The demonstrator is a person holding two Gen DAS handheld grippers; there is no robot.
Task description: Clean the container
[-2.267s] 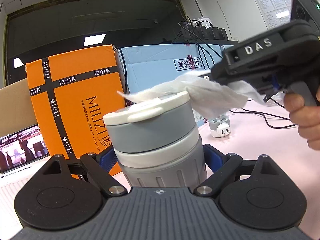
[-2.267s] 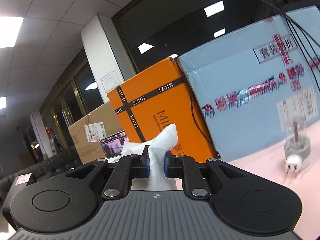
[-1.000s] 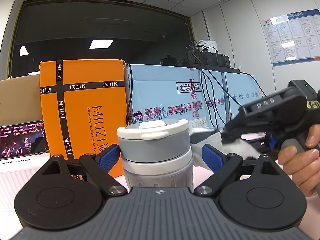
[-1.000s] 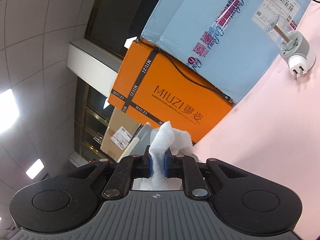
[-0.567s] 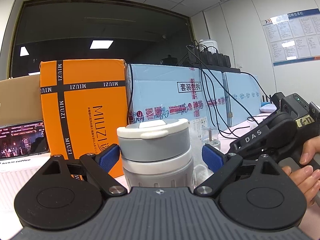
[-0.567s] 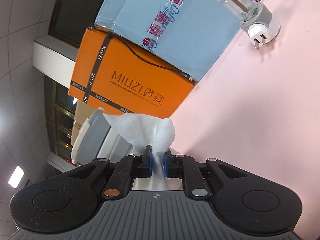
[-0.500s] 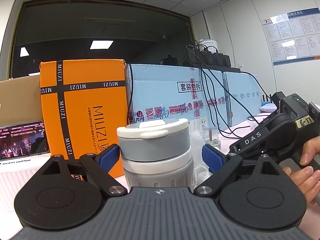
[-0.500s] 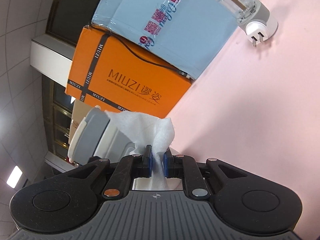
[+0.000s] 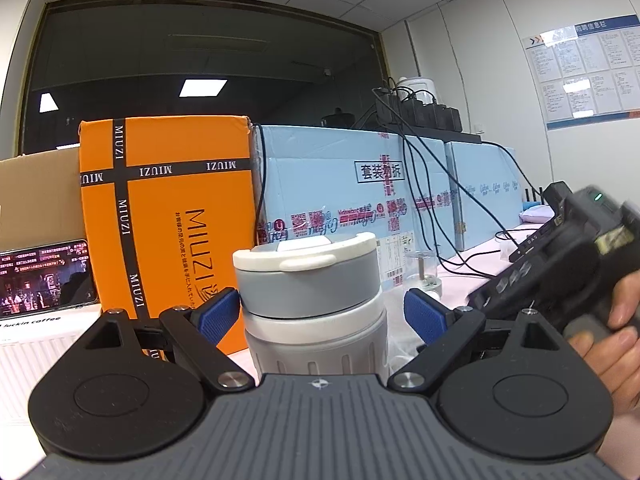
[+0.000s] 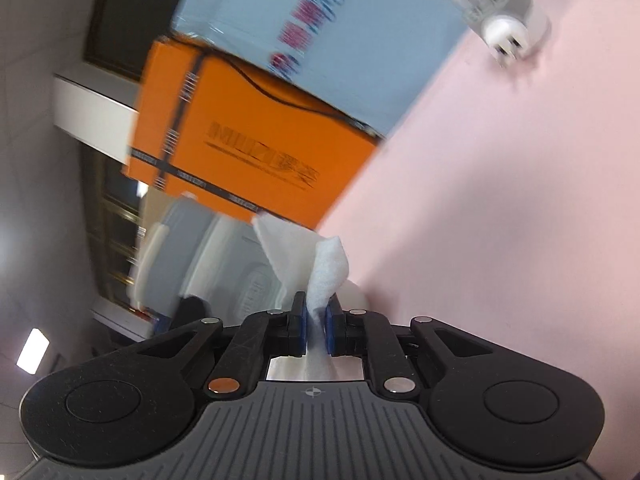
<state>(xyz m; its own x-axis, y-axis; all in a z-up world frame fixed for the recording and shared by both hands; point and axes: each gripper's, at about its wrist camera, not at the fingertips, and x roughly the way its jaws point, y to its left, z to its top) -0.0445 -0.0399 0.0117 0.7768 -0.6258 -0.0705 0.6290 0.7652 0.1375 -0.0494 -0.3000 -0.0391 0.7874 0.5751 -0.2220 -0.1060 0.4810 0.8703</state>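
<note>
— What are the left tongs (image 9: 320, 312) doing?

— Spread wide; the blue pads (image 9: 218, 312) stand on either side of the container (image 9: 314, 300), and I cannot tell whether either one touches it; the container sits upright between them, a grey body with a paler band and a white-rimmed lid.

— And the right tongs (image 10: 316, 322)?

— Pressed together on a white wipe (image 10: 310, 264); the cloth sticks up from between the pads and folds over toward the container (image 10: 208, 256); the wipe lies against the container's side, low down, though that view is tilted and blurred, so I cannot swear to contact; from the left side the right tongs (image 9: 532, 280) show as a dark blurred body with a hand (image 9: 612, 344) wrapped round the grip.

— Where does the container stand?

— On the pink bench (image 10: 500, 200), in front of an orange box (image 9: 168, 216) marked MIUZI; a pale blue carton (image 9: 352, 184) sits beside that box, cables (image 9: 424, 168) trailing down over it; a small white plug with a clear dome (image 10: 504, 16) lies on the bench well apart from the wipe; a phone (image 9: 44, 276) with a lit screen leans at the far left.
</note>
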